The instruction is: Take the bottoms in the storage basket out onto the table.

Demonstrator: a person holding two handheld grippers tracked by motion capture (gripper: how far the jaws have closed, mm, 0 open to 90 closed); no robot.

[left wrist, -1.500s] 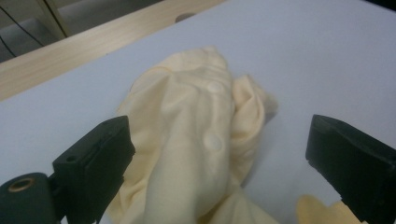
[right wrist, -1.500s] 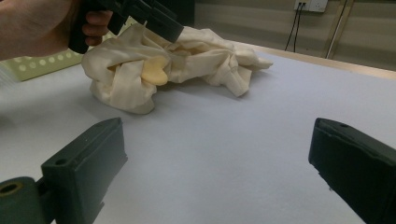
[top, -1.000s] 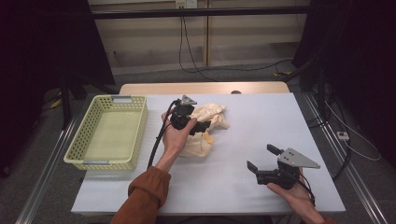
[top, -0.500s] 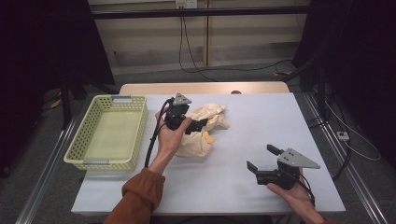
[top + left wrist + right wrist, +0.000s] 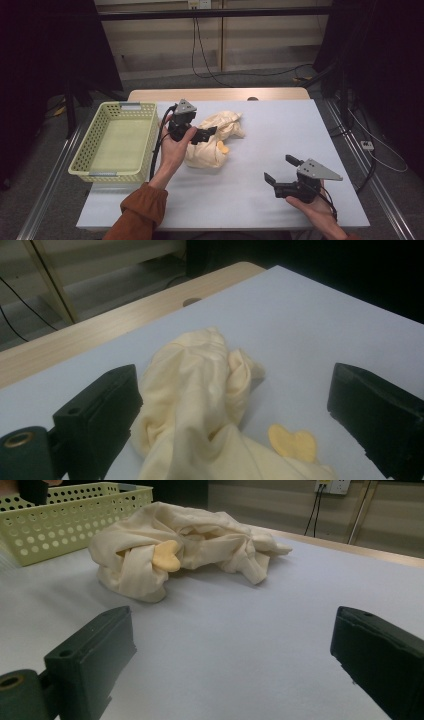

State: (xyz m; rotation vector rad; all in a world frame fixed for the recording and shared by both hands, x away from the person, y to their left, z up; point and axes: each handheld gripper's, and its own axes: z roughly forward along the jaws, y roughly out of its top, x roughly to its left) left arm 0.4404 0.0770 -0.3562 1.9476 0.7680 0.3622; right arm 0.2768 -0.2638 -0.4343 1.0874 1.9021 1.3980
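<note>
A crumpled cream cloth (image 5: 227, 125) with an orange heart patch (image 5: 221, 148) lies in the middle of the pale table. My left gripper (image 5: 206, 135) hovers over the cloth's left part, open and holding nothing. In the left gripper view the cloth (image 5: 195, 385) rises between the wide-apart jaws of that gripper (image 5: 235, 402), and the heart patch (image 5: 292, 442) lies low at the right. My right gripper (image 5: 280, 169) stands open near the front right, well short of the cloth. The right gripper view shows the cloth (image 5: 190, 540) beyond bare table, ahead of that gripper (image 5: 235, 645).
A yellow perforated basket (image 5: 85, 150) stands empty at the table's left, and in the right gripper view the basket (image 5: 60, 520) sits at the upper left. A wooden strip (image 5: 220, 94) borders the far edge. Cables lie on the floor behind the table.
My left gripper has drifted a little to the left over the cloth, still open. The right gripper and the cloth have not moved.
</note>
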